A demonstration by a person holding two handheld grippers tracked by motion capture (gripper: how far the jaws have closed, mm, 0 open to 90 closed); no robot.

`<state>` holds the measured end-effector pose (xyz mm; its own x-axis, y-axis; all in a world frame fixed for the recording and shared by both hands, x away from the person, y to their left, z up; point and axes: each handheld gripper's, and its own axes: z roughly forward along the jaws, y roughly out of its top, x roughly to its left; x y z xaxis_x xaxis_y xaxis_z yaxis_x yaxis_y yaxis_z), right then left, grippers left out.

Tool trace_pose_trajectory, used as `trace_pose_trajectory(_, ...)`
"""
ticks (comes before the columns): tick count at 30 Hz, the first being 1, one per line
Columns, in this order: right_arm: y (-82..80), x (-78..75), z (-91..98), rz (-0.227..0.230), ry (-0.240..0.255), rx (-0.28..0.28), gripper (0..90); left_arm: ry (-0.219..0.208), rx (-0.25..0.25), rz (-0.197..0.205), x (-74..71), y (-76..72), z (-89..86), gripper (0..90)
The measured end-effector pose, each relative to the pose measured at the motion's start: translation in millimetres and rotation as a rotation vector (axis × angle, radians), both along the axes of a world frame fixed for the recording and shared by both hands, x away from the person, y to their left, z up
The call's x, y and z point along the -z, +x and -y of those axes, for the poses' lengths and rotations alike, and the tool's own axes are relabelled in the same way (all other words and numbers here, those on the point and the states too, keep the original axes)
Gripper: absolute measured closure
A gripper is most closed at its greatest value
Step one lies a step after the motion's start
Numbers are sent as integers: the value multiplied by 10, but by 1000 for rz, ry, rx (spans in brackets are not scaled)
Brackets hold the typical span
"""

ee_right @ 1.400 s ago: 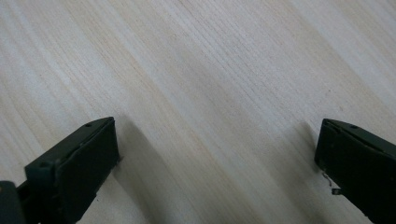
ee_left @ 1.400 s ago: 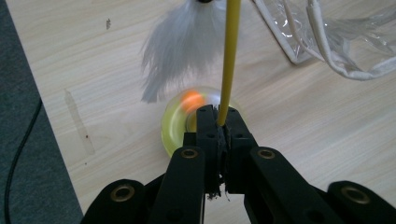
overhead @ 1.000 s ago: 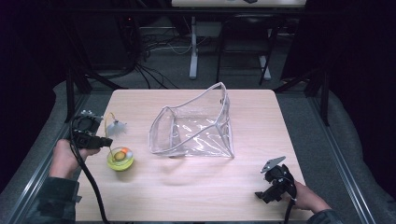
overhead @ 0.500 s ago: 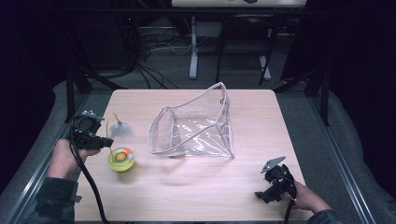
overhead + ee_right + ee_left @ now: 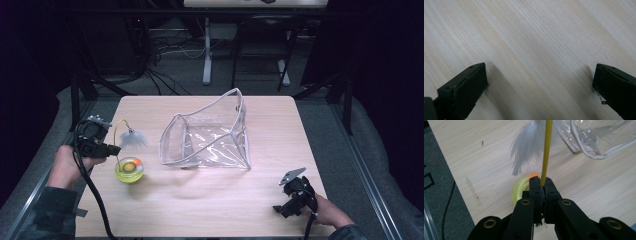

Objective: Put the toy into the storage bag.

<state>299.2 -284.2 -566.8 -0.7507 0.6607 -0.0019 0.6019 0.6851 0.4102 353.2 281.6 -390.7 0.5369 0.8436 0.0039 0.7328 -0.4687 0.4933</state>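
item: feather toy (image 5: 129, 159), yellow bowl base on table (image 5: 210, 200), left of clear pouch (image 5: 207, 137); likely light, wand springy, feather fragile; left gripper (image 5: 541, 183) clamped on yellow wand (image 5: 547, 150); right gripper (image 5: 539, 82) jaws apart, empty

A yellow-green round plastic toy base (image 5: 129, 170) is showing an orange centre, its thin yellow wand (image 5: 547, 150) carrying a white feather (image 5: 527, 147). The clear plastic pouch (image 5: 210, 137) is showing white edging. Pale wood-grain table (image 5: 200, 210); black grippers.
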Motion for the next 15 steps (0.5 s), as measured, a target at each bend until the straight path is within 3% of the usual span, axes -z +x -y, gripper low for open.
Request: trace_pose_trajectory(15,-2,1,-1,-1,2,3,0,15,8,32,-254,57,17,881)
